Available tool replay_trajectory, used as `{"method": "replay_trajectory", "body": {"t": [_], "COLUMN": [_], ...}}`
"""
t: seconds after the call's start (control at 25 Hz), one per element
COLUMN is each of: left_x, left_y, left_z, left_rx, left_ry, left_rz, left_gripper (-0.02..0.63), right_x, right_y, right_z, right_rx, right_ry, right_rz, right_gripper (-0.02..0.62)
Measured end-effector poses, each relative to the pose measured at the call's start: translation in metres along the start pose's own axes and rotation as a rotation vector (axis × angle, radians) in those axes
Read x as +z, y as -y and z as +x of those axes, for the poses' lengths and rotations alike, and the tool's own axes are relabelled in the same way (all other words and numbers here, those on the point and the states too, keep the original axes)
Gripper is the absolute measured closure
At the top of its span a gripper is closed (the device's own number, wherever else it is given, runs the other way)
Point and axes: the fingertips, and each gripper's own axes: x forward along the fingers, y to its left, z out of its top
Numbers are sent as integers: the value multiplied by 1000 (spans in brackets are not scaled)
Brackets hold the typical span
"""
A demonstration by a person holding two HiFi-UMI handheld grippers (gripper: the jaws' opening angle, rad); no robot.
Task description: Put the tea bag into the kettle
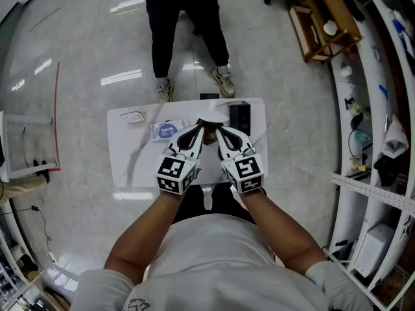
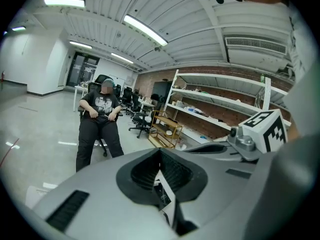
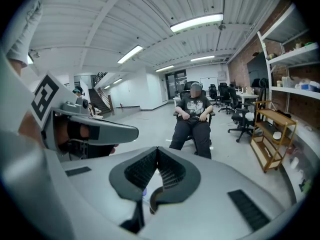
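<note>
White tea bag [image 2: 164, 194] hangs lengthwise downward, clamped in left tongs [image 2: 160, 154]; right tongs [image 3: 157, 151] clenched together.

Left gripper [image 1: 196, 129]: we hold it jaws together, pointing slightly down.
Right gripper [image 1: 220, 132]: jaws together, tips close beside our left.
Forearms [image 1: 139, 235]: both stretched forward.

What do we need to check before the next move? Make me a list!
1. Left tool gripping: ok, shut on a thin white strip.
2. Strip is the tea bag: cannot tell.
3. Right tool shut: ok; pinching anything, cannot tell.
4. Both tools above the table: ok.
5. Kettle spotted: cannot tell; a black object stands on the table's far side.
</note>
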Motion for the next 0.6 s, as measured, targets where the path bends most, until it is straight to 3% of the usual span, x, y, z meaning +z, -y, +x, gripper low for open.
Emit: {"method": "replay_trajectory", "body": {"t": [0.6], "left_x": [101], "left_y": [46], "left_z": [-31], "left_rx": [-29], "left_ry": [165], "left_rz": [83], "left_gripper": [598], "right_x": [112], "right_y": [-2], "right_z": [-62], "right_rx": [-6], "right_ry": [233], "right_rz": [24], "right_gripper": [586]}}
